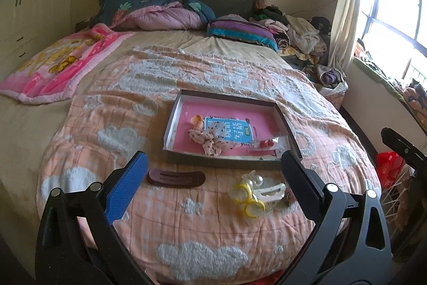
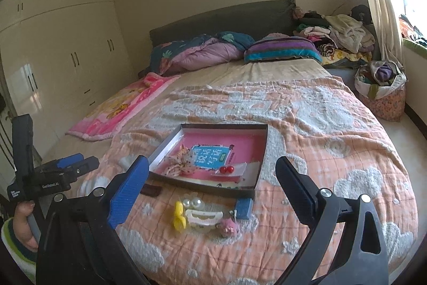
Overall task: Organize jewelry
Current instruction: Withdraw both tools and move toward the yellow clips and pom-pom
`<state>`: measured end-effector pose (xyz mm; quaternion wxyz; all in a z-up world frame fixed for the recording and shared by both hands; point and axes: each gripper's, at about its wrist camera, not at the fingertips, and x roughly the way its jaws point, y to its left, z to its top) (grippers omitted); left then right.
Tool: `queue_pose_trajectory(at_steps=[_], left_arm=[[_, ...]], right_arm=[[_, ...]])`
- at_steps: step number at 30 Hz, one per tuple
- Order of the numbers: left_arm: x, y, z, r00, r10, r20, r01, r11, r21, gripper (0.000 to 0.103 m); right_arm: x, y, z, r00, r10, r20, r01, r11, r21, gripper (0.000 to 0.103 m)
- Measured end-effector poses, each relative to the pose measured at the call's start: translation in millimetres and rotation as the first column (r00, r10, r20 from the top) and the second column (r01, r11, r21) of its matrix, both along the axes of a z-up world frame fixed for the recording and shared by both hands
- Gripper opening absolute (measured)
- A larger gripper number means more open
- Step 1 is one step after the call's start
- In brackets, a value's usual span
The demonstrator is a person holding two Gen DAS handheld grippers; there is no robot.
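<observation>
Both grippers' fingers (image 1: 128, 186) are gaping wide, holding nothing.
You're choosing next: the yellow clip (image 2: 179, 215) lying just before the tray (image 2: 202, 188).

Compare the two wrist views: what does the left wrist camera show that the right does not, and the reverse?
Only the left wrist view shows the dark brown hair clip whole; the right view shows just its end.

Only the right wrist view shows a blue box, a pink charm, and a hand gripping the left gripper.

Both show the open tray, scrunchie, red beads, yellow rings and white claw clip on the orange blanket.
</observation>
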<state>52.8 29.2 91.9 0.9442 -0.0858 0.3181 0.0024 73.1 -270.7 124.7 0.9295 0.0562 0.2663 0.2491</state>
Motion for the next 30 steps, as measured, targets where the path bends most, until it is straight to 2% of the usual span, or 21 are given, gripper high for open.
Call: queue_pose_trajectory(at_steps=[18, 30], left_arm=[[-16, -11, -37, 0.996, -0.023, -0.090, 0.026, 0.999, 0.032, 0.093], [-11, -19, -58, 0.989, -0.031, -0.141, 0.039, 0.998, 0.055, 0.093]], right_arm=[[-23, 12, -44, 0.997, 0.052, -0.063, -0.057, 0.995, -0.084, 0.095], [-20, 13, -73, 0.992, 0.054, -0.112, -0.067, 0.990, -0.125, 0.095]])
